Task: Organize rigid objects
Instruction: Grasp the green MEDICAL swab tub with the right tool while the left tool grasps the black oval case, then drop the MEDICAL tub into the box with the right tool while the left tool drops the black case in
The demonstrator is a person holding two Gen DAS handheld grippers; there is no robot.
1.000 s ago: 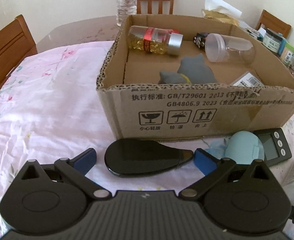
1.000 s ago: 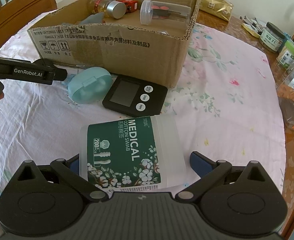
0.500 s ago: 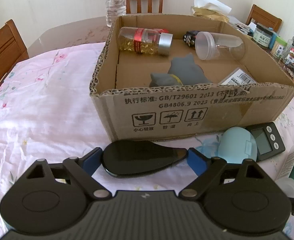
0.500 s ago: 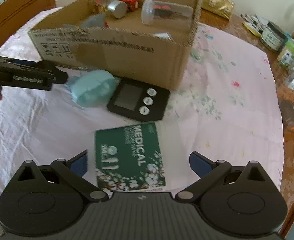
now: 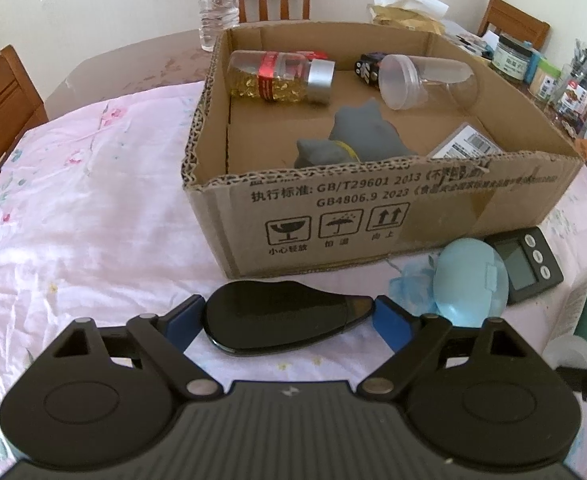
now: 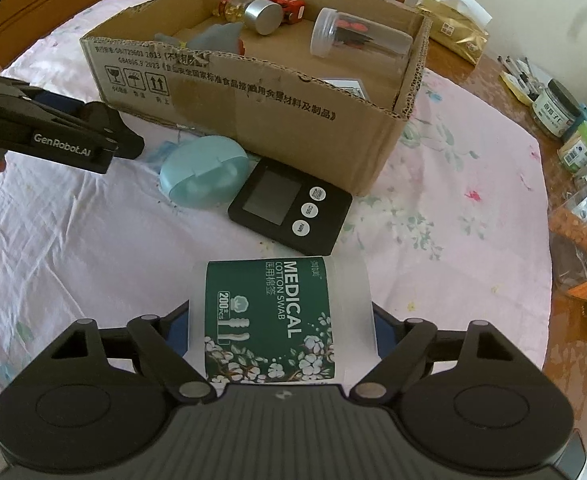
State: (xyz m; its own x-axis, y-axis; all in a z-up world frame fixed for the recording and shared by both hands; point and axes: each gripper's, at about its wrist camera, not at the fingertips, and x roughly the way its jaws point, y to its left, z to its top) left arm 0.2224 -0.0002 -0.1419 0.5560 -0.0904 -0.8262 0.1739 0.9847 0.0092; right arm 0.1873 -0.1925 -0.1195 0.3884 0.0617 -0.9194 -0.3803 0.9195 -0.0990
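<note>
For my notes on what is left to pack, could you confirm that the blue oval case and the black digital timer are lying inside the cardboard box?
Not quite: the blue oval case and black digital timer lie on the tablecloth just outside the cardboard box, against its front wall. The right wrist view shows this.

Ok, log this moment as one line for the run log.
left claw: shut on black case | right claw: shut on swab box | both in front of carton | blue case, timer on cloth
</note>
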